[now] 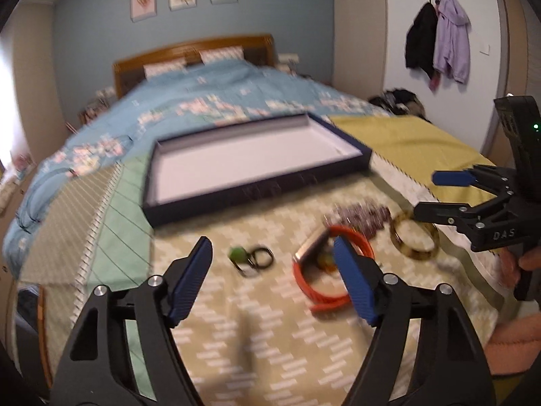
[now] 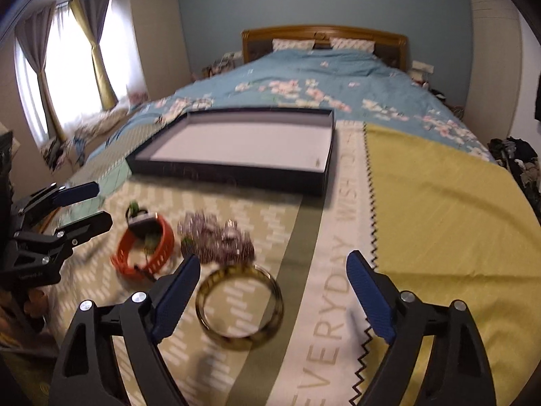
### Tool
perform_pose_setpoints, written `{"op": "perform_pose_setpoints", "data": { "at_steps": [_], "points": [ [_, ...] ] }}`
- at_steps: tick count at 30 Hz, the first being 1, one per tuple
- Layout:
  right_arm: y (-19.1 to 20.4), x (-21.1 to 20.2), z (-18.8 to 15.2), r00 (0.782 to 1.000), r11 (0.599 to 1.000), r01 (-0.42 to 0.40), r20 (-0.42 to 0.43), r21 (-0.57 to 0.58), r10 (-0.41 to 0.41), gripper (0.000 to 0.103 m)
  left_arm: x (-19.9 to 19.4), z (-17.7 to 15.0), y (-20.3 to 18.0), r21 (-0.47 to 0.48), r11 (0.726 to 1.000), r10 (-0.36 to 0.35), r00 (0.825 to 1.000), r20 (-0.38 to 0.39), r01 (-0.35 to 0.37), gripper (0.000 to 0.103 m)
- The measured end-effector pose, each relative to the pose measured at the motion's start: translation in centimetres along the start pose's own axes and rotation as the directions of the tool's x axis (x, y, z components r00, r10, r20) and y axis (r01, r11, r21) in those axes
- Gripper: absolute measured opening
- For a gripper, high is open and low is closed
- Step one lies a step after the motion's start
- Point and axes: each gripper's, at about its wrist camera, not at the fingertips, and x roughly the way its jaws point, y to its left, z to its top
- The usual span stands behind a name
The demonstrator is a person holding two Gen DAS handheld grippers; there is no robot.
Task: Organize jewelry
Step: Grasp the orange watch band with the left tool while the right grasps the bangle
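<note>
A dark blue tray (image 1: 257, 193) with a white floor lies on the bed; it also shows in the right wrist view (image 2: 233, 174). In front of it lie a green-bead ring piece (image 1: 252, 256), an orange watch (image 1: 334, 267) (image 2: 145, 248), a purple bead bracelet (image 1: 360, 218) (image 2: 218, 238) and an amber bangle (image 1: 414, 240) (image 2: 240, 308). My left gripper (image 1: 270, 284) is open, above the cloth between the ring piece and the watch. My right gripper (image 2: 274, 297) is open just above the bangle, and is seen from the left wrist (image 1: 436, 196).
A patterned green and yellow cloth (image 2: 439, 237) covers the bed's foot, a blue floral duvet (image 2: 321, 81) lies beyond. A wooden headboard (image 2: 324, 34) stands at the far wall. Jackets (image 1: 439, 44) hang on the right wall, curtains (image 2: 67, 61) at left.
</note>
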Motion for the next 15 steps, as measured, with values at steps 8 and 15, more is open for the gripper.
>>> {"op": "perform_pose_setpoints", "data": {
  "at_steps": [8, 15],
  "points": [
    [-0.4, 1.5, -0.8, 0.993, 0.999, -0.039, -0.112, -0.005, 0.038, 0.055, 2.3, -0.9, -0.6, -0.043, 0.992, -0.121, 0.987, -0.106, 0.117, 0.052],
    [0.0, 1.5, -0.6, 0.992, 0.997, -0.027, -0.129, -0.066, 0.018, 0.039, 4.1, -1.0, -1.0, -0.075, 0.981, -0.189, 0.960, -0.207, 0.177, 0.032]
  ]
}}
